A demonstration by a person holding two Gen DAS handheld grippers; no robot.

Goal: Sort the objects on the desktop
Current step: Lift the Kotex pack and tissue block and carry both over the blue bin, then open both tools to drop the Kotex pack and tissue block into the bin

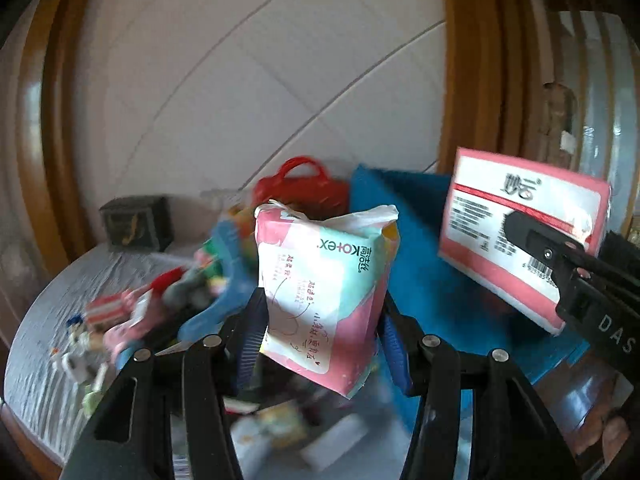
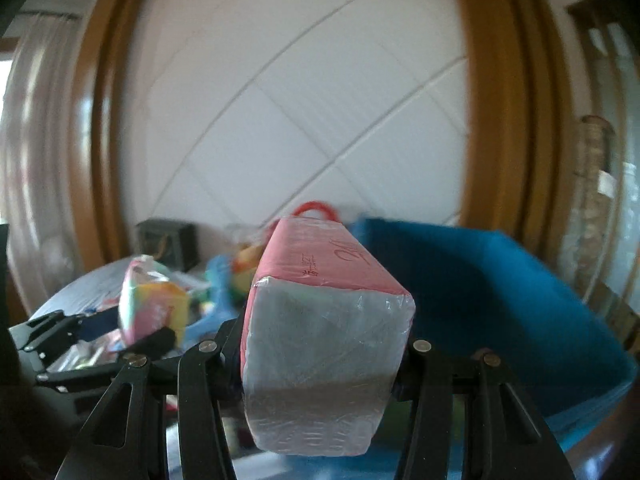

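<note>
While both packs ride clear of the table: each gripper is loaded, so the coming move turns on the blue bin.
Left gripper (image 1: pixel 320 336): clamped on the Kotex pack (image 1: pixel 324 288), 1 pad on each broad side, nothing slack.
Kotex pack: upright between the fingers, long axis running up and away from the camera, print upside down, lifted above the clutter (image 1: pixel 132 312) at the table's left part.
Right gripper (image 2: pixel 324 360): clenched on the pink tissue pack (image 2: pixel 320 320), squeezed from both sides.
Pink tissue pack: long axis straight ahead along the fingers, clear-wrapped end facing the camera, nose aimed at the far wall.
Blue bin (image 2: pixel 500 300): ahead and to the right of both loads, by the table's right edge, open mouth seemingly up.
Nearer hand: the right, I'd say; its pack sits just left of the bin's near wall, while the left's pack has farther to cross.
Table (image 1: pixel 36 320): round, grey cloth, its left part crowded.
Next call: swing right, over the rim, then let go.
</note>
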